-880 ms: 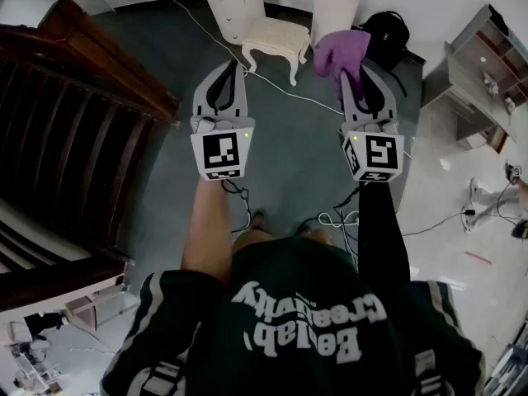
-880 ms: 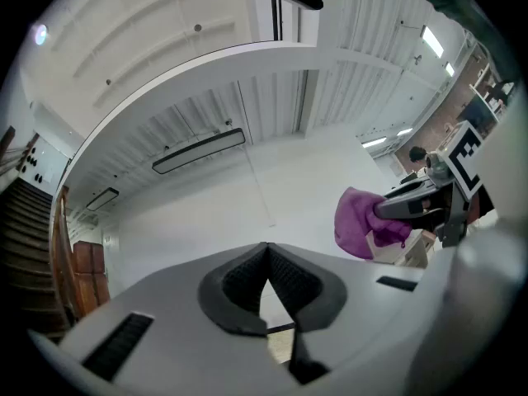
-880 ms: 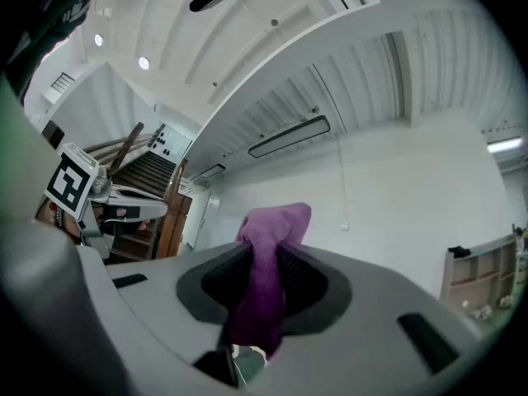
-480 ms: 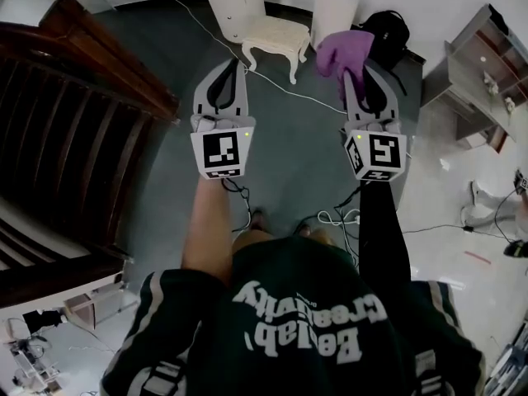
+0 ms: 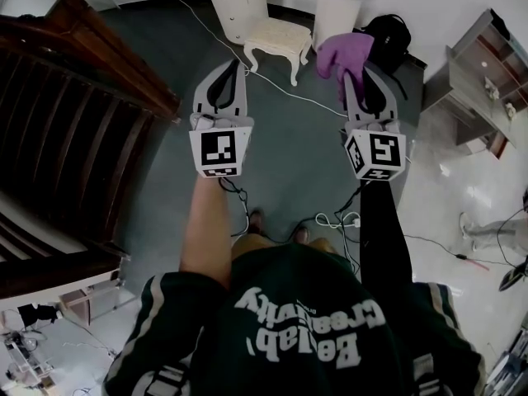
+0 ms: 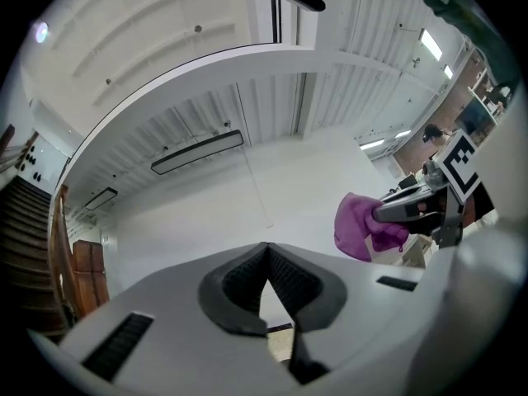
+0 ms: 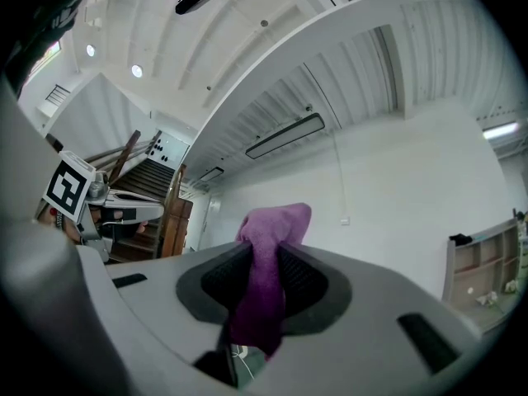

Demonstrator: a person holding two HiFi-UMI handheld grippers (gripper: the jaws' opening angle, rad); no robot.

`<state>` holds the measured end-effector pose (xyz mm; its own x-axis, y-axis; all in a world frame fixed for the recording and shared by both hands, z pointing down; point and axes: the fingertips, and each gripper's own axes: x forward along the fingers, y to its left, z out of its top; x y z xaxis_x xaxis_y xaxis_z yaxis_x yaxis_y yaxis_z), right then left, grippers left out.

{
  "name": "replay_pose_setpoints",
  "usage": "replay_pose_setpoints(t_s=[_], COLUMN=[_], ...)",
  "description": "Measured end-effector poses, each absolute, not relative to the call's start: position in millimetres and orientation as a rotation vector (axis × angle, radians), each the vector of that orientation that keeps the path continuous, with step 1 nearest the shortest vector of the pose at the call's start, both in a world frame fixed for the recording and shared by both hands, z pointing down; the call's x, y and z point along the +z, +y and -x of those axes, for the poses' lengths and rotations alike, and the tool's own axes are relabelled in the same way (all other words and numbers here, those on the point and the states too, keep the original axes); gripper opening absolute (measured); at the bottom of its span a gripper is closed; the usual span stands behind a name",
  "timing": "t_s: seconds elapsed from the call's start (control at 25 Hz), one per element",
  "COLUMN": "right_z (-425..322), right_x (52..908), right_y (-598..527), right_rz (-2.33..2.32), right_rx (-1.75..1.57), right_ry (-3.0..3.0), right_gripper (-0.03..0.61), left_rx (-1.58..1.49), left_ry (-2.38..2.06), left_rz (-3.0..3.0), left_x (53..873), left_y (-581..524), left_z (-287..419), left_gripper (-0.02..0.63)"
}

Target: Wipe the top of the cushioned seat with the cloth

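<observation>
Clearly, right gripper (image 5: 360, 79) clamped on purple cloth (image 5: 345, 50) (bunched above the jaws), left gripper (image 5: 234, 66) jaws together

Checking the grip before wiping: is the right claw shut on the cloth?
Shut: the right claw pinches the purple cloth, which bunches above its jaws.

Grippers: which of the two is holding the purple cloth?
The right gripper, its jaws clamped on the purple cloth; the left gripper has its jaws shut on nothing.

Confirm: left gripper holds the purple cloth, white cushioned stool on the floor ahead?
Wrong side: the right gripper holds the purple cloth, clear in the right gripper view. The white cushioned stool does stand on the floor ahead.
</observation>
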<state>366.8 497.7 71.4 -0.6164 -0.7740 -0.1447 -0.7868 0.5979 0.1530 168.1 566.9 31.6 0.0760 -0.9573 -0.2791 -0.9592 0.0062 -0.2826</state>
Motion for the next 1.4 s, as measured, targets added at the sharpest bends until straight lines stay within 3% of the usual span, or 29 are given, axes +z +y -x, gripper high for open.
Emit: replay_pose_setpoints(t_s=[0.4,1.4], right_z=[-363.4,-227.1], right_x=[86.5,72.3], right_y=[482.8,280.8], right_rz=[1.332,1.528], right_rx=[0.265,0.305], right_ry=[2.783,2.722], right_gripper=[0.112,0.112], left_rx=[-0.013,0.054], left_ry=[1.937,1.866], left_rz=[1.961,2.089], left_x=[38.7,45.4], left_y=[550.8,329.5], left_z=[-154.9,-5.4], left_gripper=[0.014,0.014])
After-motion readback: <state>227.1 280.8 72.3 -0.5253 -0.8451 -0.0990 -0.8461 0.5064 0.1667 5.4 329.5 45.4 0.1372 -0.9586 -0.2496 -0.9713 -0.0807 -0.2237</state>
